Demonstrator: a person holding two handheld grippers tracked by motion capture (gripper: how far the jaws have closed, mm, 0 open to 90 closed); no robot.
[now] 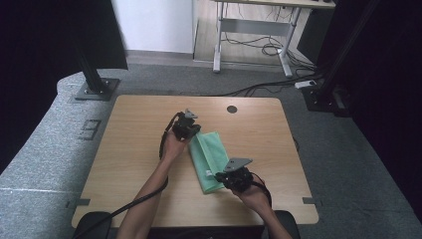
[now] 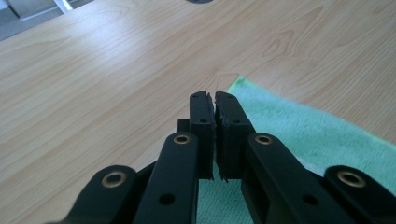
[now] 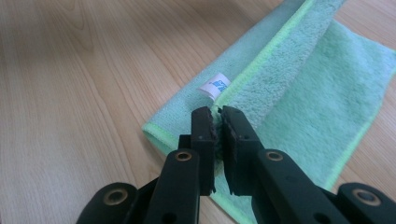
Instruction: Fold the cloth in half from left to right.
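A green microfibre cloth [image 1: 211, 152] lies folded lengthwise in the middle of the wooden table [image 1: 134, 159]. My left gripper [image 1: 193, 134] is at its far end, jaws shut. In the left gripper view a corner of the cloth [image 2: 303, 130] pokes out just past the left gripper [image 2: 214, 95]. My right gripper [image 1: 220, 175] is at the near end. Seen from the right gripper [image 3: 217, 111], the jaws pinch the cloth [image 3: 299, 93] at its light-green hem beside a small white label [image 3: 215, 86]. That upper layer is raised off the lower one.
A dark round cable hole [image 1: 232, 109] sits at the table's far edge. Black stand bases flank the table at the back left [image 1: 96, 88] and back right [image 1: 323, 97]. A white desk frame with cables [image 1: 254, 45] stands on the floor beyond.
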